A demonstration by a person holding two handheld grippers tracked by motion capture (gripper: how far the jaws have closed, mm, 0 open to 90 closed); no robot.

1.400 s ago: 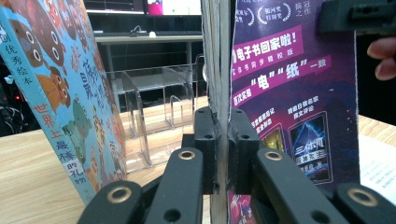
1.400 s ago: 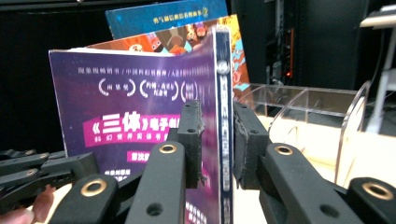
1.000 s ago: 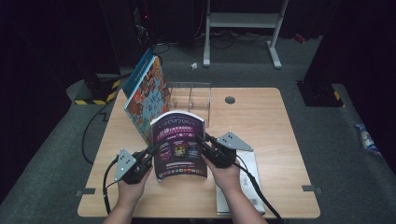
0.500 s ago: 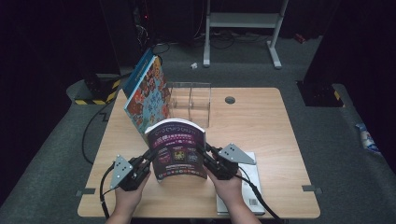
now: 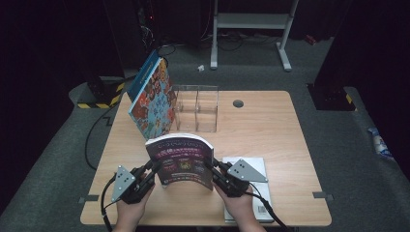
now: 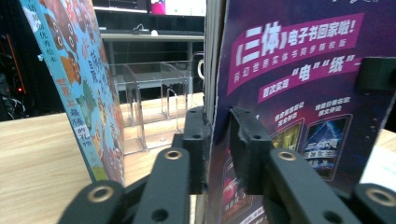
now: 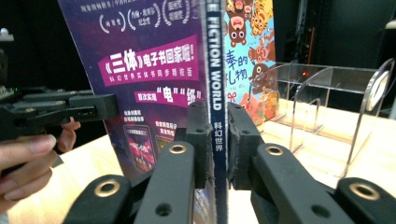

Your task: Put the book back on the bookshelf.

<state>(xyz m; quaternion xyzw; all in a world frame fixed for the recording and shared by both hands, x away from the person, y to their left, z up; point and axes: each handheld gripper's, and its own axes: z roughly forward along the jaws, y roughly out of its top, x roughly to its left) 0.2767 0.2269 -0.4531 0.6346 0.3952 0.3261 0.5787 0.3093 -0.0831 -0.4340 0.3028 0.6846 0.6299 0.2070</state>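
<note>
I hold the purple magazine (image 5: 181, 160) upright over the table's (image 5: 270, 128) near edge.
High view: left gripper (image 5: 151, 170) and right gripper (image 5: 215, 170) pinch its sides. Left gripper view: my jaws clamp the page edge. Right gripper view: my jaws clamp the spine.

I see the purple magazine (image 5: 181, 159) held upright between my left gripper (image 5: 148, 173) and right gripper (image 5: 216, 170), near the table's (image 5: 270, 125) front edge; the clear acrylic rack (image 5: 196, 107) and colourful book (image 5: 152, 99) stand beyond

dark room, grey carpet floor (image 5: 338, 159), wooden table (image 5: 270, 125), metal stand (image 5: 251, 21).
</note>
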